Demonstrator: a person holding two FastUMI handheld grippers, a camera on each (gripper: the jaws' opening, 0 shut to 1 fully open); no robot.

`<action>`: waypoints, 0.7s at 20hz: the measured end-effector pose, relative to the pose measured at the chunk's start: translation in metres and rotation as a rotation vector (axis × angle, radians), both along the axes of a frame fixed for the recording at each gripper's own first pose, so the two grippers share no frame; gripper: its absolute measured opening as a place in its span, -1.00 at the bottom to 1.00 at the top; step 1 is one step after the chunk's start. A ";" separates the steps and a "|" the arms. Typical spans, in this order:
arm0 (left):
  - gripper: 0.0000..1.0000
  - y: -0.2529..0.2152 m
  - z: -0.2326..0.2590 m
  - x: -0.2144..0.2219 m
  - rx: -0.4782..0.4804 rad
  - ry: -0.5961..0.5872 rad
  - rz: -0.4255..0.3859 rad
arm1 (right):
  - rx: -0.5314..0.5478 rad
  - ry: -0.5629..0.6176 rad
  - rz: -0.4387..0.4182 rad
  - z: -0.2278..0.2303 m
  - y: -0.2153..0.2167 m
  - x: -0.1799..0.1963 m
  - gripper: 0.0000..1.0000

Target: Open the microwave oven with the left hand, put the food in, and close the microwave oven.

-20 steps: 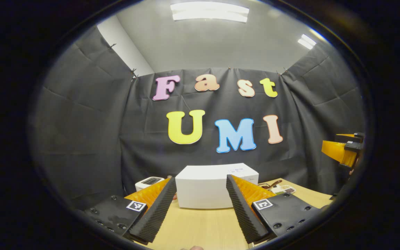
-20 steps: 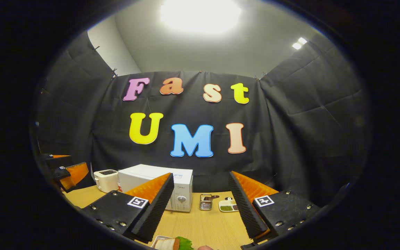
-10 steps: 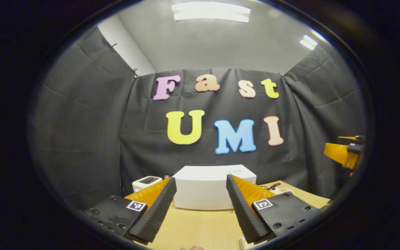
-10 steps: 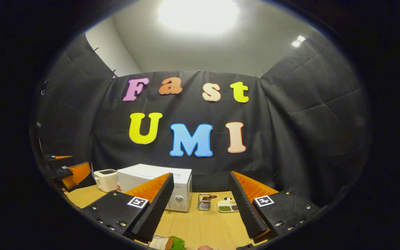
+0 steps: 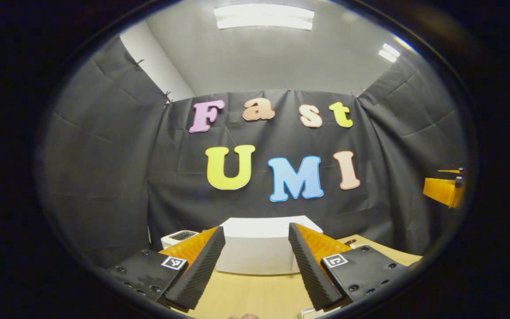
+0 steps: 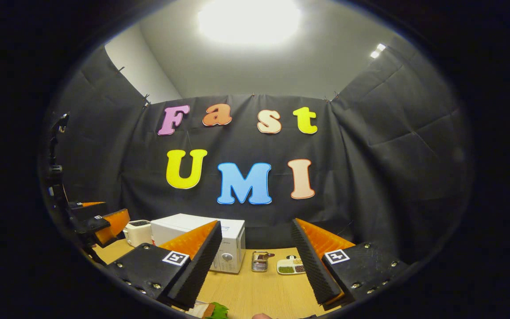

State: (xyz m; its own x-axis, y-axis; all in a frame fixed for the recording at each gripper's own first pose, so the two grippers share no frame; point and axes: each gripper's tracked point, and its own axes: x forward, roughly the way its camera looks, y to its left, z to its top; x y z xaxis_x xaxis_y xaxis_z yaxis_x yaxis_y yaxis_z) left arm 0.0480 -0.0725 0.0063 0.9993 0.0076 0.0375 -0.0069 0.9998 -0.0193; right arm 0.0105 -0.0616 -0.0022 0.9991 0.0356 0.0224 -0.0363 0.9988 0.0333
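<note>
Left gripper view: we see the left hand-held gripper spread wide and empty before the shut white box-shaped microwave oven on the pale wooden worktop. Our right hand-held gripper gapes above what looks like green-leafed food.

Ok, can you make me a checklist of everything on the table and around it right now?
Surface: wooden table.
Job's things: white microwave, door shut; food at the near edge.
Clutter: toaster left of microwave; metal holder and small dish to its right.
Grippers: left gripper open, empty; right gripper open, empty.
Cables: nothing seen.
Surroundings: black cloth wall, ceiling lights.
</note>
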 end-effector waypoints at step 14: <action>0.90 -0.060 -0.059 0.128 -0.021 0.037 -0.208 | -0.045 0.052 -0.221 -0.012 -0.011 0.021 0.90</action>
